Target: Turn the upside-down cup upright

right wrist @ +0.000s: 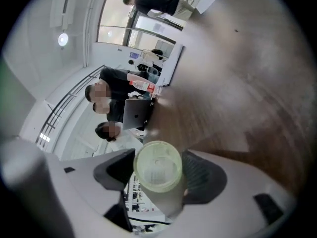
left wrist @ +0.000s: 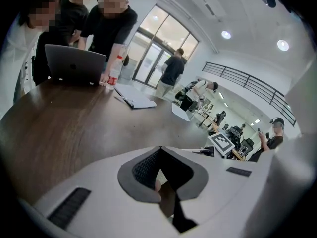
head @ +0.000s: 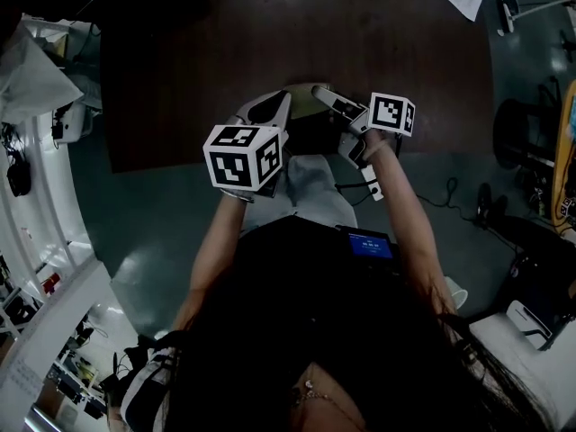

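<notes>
left gripper [left wrist: 159, 150]: jaws closed tip to tip with nothing between them, held over the near edge of the counter [left wrist: 59, 128].
right gripper [right wrist: 158, 157]: jaws stand wide, one pad pressing each side of the cup [right wrist: 157, 175]. The view from this gripper is rolled, so the counter runs up its right side.
cup: pale yellow-green and see-through, clamped between the right jaws. One round end faces that gripper's camera, and I cannot tell whether it is the rim or the base.
counter: dark brown wood, and the stretch just past both grippers is bare.
papers [left wrist: 134, 99]: a white stack lying flat on the counter, well beyond the left jaws.
laptop [left wrist: 74, 63]: grey and open at the counter's far edge, with the back of its lid toward the grippers.
bottle [left wrist: 114, 76]: clear with a red label, standing just beside the laptop.
people [left wrist: 111, 26]: standing close behind the laptop.
glass doors [left wrist: 158, 63]: tall and bright, at the far end of the hall past the counter.
</notes>
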Demonstrator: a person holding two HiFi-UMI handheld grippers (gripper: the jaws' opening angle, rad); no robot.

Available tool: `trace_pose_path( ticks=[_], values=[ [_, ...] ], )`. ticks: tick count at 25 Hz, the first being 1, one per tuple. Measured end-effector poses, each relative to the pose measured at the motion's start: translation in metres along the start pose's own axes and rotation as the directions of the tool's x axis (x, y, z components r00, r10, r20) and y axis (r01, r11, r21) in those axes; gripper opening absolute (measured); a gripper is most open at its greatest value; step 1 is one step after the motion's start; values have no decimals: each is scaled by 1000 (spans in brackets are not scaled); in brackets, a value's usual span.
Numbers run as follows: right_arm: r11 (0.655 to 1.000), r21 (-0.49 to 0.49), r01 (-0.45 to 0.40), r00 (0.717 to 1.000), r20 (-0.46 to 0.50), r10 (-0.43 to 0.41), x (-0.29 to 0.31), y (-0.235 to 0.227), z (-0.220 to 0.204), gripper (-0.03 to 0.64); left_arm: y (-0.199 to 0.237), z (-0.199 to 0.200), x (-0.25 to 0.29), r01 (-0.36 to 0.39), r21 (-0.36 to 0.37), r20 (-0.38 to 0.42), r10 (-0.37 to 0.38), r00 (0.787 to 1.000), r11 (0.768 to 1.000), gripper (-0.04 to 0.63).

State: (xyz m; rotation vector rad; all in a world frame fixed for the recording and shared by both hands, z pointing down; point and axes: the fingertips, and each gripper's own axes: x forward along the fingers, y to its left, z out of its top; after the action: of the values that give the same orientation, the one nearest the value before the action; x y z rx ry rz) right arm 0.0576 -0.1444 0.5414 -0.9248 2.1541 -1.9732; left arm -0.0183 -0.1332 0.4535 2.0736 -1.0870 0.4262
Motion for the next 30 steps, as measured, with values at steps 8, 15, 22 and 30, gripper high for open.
trace_pose_path(
  ticks=[8, 15, 22, 30],
  values=[
    [995, 94, -39, 996, 79, 31, -6, -9, 10, 302, 7, -9, 5, -23, -4, -38, 23, 999, 1000, 2],
    [998, 66, 24, 997, 71, -28, -13, -17, 10, 301, 7, -10, 7, -24, -2, -44, 24, 999, 1000, 2],
    [996, 33, 87, 994, 56, -89, -18, -25, 12, 302, 8, -10, 9, -19, -2, -40, 19, 999, 1000, 2],
    [989, -9, 147, 987, 61, -146, -26, -35, 14, 301, 5, -8, 13, -8, 2, -40, 8, 999, 1000, 2]
  ],
)
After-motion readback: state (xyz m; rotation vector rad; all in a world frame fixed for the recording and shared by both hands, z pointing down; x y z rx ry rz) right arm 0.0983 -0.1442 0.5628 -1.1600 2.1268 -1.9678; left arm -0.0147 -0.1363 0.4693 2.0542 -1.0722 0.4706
